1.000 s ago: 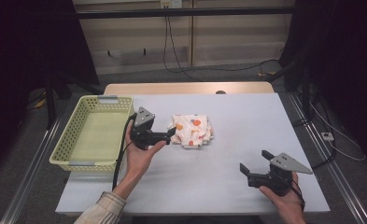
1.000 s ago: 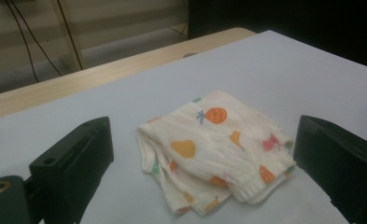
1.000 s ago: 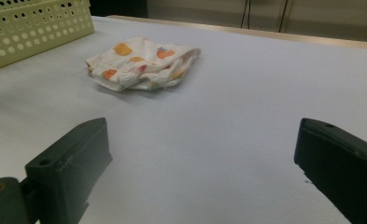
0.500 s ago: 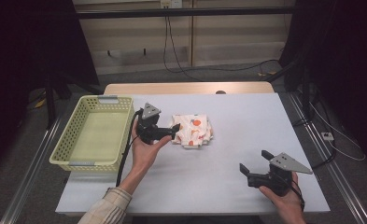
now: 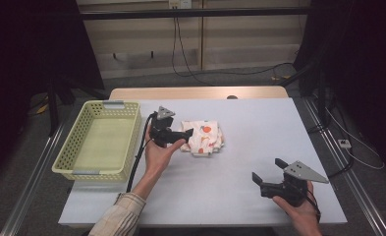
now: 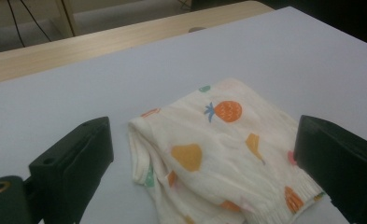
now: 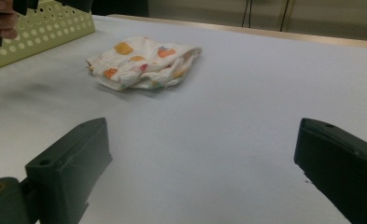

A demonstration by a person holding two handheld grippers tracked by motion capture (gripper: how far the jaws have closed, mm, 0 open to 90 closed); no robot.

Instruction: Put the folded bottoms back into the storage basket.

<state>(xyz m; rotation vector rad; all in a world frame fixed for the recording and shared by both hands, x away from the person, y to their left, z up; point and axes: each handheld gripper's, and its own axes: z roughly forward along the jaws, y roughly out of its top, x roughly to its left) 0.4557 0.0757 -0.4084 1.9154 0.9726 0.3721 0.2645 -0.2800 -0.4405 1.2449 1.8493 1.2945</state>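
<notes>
The counter carries a yellow basket at its left and, near the middle, a folded cream cloth printed with orange fruit, rumpled at one edge. The left tool, jaws wide and empty, has edged forward over the cloth. The right tool stays open, empty, near the front.

In the left gripper view the bottom edge cuts off the near hem of the folded printed cloth, and both black jaws run out of frame. From above, the left hand-held gripper covers the cloth's left edge, so whether they touch cannot be told. In the right gripper view the yellow basket is cropped at the corner.
</notes>
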